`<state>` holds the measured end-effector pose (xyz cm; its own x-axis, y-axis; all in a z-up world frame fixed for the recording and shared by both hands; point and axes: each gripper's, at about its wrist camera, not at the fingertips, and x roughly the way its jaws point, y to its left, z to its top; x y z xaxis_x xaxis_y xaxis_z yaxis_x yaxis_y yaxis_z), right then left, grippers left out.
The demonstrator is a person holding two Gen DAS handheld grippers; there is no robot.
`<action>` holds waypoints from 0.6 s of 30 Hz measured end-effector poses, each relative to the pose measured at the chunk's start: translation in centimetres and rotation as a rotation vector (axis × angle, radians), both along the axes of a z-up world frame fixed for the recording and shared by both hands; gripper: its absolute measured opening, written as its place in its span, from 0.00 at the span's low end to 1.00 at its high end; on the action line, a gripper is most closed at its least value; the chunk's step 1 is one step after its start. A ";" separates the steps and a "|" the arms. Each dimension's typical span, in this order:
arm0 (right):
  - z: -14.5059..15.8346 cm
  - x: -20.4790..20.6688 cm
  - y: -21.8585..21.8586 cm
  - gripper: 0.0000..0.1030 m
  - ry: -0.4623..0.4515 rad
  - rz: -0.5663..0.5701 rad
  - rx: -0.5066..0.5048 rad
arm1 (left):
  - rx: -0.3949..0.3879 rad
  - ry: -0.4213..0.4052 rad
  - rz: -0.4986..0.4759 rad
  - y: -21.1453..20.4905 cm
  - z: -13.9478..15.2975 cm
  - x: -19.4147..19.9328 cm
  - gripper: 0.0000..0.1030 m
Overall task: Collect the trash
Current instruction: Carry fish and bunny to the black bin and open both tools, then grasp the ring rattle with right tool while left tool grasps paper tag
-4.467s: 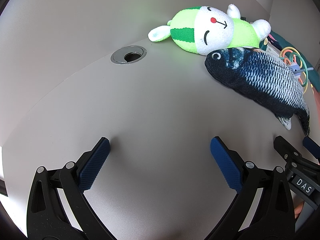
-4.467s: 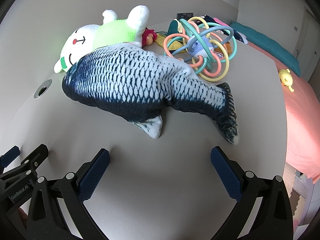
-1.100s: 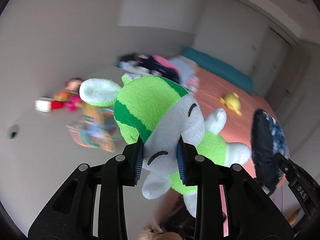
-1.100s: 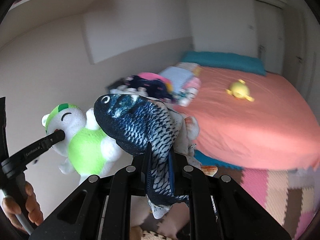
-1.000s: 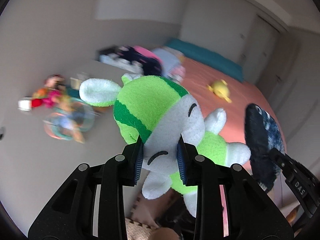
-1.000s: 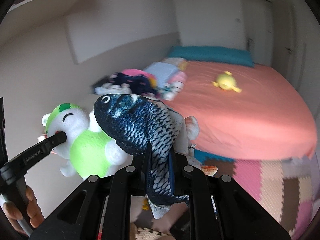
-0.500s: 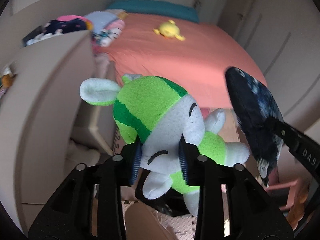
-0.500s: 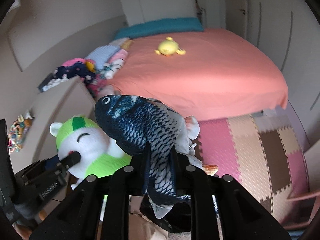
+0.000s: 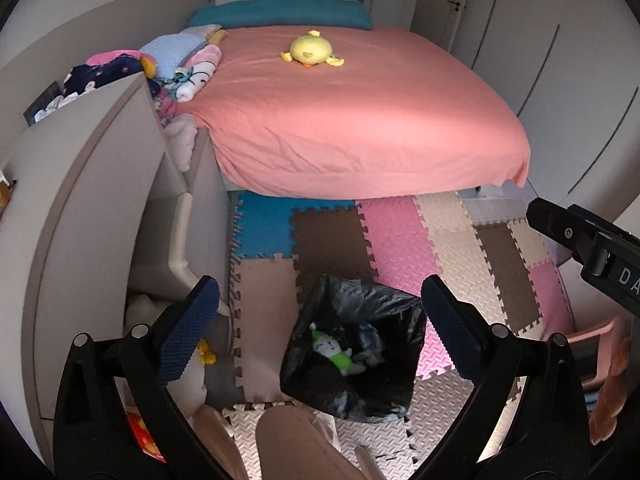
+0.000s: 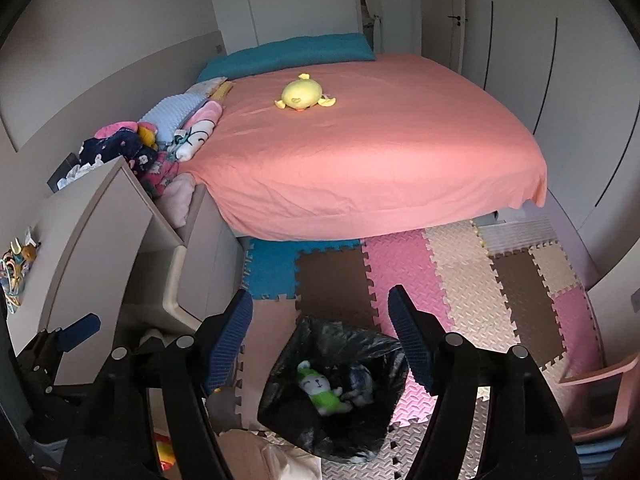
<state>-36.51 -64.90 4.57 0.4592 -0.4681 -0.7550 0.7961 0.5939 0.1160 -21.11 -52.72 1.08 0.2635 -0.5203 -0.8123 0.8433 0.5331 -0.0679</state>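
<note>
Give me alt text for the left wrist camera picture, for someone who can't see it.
The left gripper, jaws opening and empty, hangs above a black-lined bin on a foam puzzle mat; a green and white plush lies inside. Behind is a pink bed with a yellow plush.

The floor is covered by interlocking foam puzzle mats (image 9: 400, 240) in blue, brown, pink and cream. On them stands a bin lined with a crinkled black plastic bag (image 9: 352, 396). Beyond lies a bed with a smooth coral-pink sheet (image 9: 360, 112); a round yellow plush duck (image 9: 310, 49) rests on it, with a teal pillow (image 9: 280, 12) at the head.
</note>
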 end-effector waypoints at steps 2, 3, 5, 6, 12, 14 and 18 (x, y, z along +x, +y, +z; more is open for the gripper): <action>0.5 0.3 0.3 0.69 -0.001 0.008 -0.008 | -0.009 0.006 0.012 0.5 0.4 0.5 0.95; 0.7 0.5 0.5 0.69 -0.002 0.014 -0.013 | -0.017 0.010 0.022 0.8 0.7 0.8 0.95; 1.3 1.1 1.1 0.69 -0.002 0.024 -0.023 | -0.032 0.013 0.039 1.6 1.3 1.4 0.95; 1.5 1.4 1.3 0.69 -0.002 0.029 -0.026 | -0.042 0.013 0.048 2.1 1.7 1.9 0.95; 3.3 4.0 4.1 0.69 -0.003 0.091 -0.065 | -0.100 0.003 0.115 5.5 4.0 4.6 0.95; 3.9 5.0 5.3 0.69 -0.002 0.113 -0.080 | -0.117 0.000 0.137 6.7 4.6 5.5 0.95; 4.8 7.1 7.7 0.70 0.000 0.163 -0.101 | -0.138 -0.016 0.189 9.6 5.8 7.4 0.95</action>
<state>-29.45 -57.24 9.39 0.5356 -0.4608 -0.7076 0.6882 0.7238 0.0495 -13.75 -43.15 6.89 0.3793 -0.5660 -0.7319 0.7307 0.6686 -0.1384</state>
